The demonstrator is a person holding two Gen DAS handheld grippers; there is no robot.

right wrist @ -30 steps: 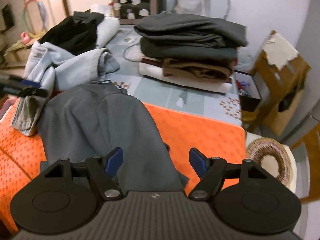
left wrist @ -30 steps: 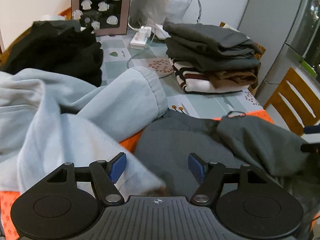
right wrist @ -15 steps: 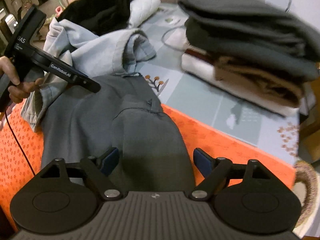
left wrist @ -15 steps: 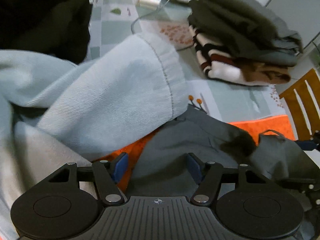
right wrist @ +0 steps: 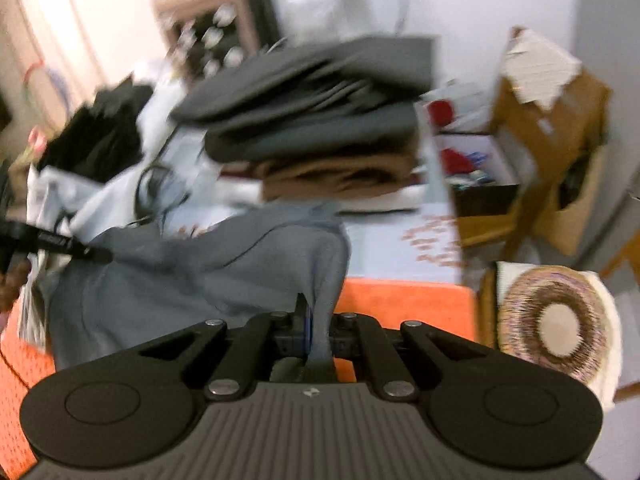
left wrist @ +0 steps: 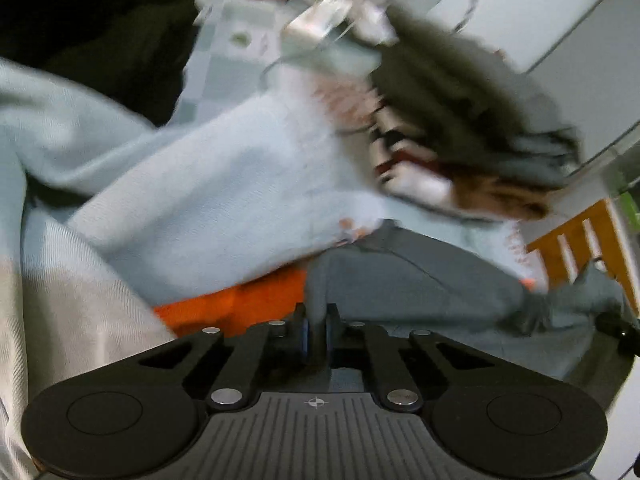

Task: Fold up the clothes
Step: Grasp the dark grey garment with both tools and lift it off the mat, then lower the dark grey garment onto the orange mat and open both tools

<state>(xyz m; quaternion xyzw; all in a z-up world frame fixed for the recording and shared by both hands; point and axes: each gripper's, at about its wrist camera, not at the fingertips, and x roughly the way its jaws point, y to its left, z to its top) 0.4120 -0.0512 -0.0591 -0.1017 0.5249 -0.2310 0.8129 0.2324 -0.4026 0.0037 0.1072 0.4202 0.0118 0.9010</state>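
Orange patterned cloth point(right wrist: 404, 304) covers the near part of the worktop; further back a pale blue-grey patterned tablecloth point(right wrist: 384, 240) w/ small red-brown motifs. Both views motion-blurred.

Largest item in left wrist view: light blue sweatshirt-type garment point(left wrist: 208, 184), spread from 9 to 1 o'clock of the left gripper, overlapping the orange cloth. Black heap of clothes point(left wrist: 92, 44) lies beyond it at 10–11 o'clock.

Grey garment point(right wrist: 208, 268), the one being handled, lies crumpled on the orange cloth between the two grippers, partly lifted into ridges. In right wrist view it fills 10–12 o'clock; in left wrist view it runs 12–3 o'clock.

Folded stack of dark grey, brown & striped white clothes point(right wrist: 320, 120) sits on the pale tablecloth at 12 o'clock in right view, 1–2 o'clock in left view, apart from the grey garment.

Round woven straw mat point(right wrist: 556, 320) at 3 o'clock in right view, off the worktop. Wooden chair point(left wrist: 580, 240) at 2–3 o'clock in left view.

Left gripper point(left wrist: 316, 332): jaws pinched together on a fold of the grey garment, fabric rising between the blue pads. Right gripper point(right wrist: 318, 332): jaws likewise clamped on the grey garment's edge, cloth pulled up thru the gap. From the right view the left gripper shows at 9 o'clock, its tip at the garment's far edge.
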